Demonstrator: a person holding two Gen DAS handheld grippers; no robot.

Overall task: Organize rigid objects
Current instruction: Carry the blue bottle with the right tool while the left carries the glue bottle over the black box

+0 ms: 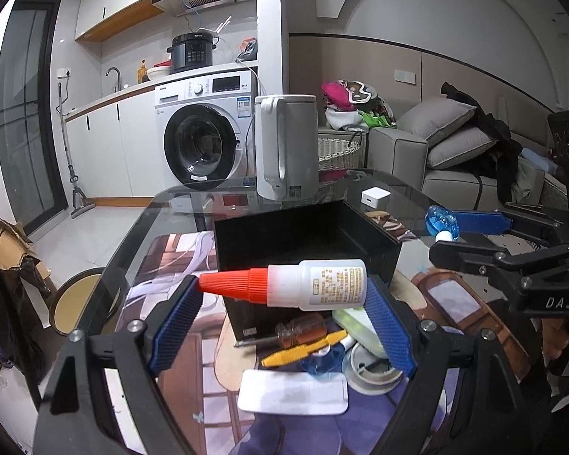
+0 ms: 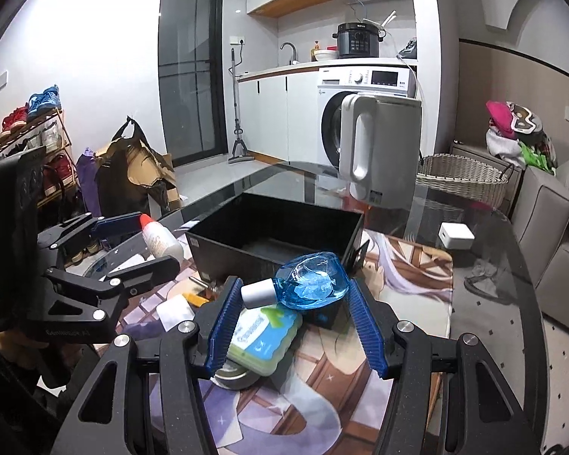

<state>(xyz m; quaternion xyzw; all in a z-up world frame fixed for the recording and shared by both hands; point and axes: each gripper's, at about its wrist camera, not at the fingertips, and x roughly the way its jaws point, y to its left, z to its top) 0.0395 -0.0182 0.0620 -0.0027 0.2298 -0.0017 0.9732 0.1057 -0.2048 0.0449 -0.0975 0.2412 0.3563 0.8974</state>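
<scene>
Left gripper (image 1: 284, 299) pinches the glue bottle (image 1: 303, 284) end-to-end, right gripper (image 2: 290, 303) clamps the blue bottle (image 2: 311, 282); either could squirt out short of the black box (image 2: 273, 227).

We hold the left gripper (image 1: 284, 295) tilted a little downward, its blue pads (image 1: 178, 326) spread wide and clamped on the two ends of a glue bottle (image 1: 284, 284) lying crosswise between them. Our right gripper (image 2: 290, 303) sits just beside it, tilted down alike, its pads (image 2: 366, 326) set closer and pressed on a blue bottle (image 2: 311, 280) held crosswise, cap to the left.
</scene>
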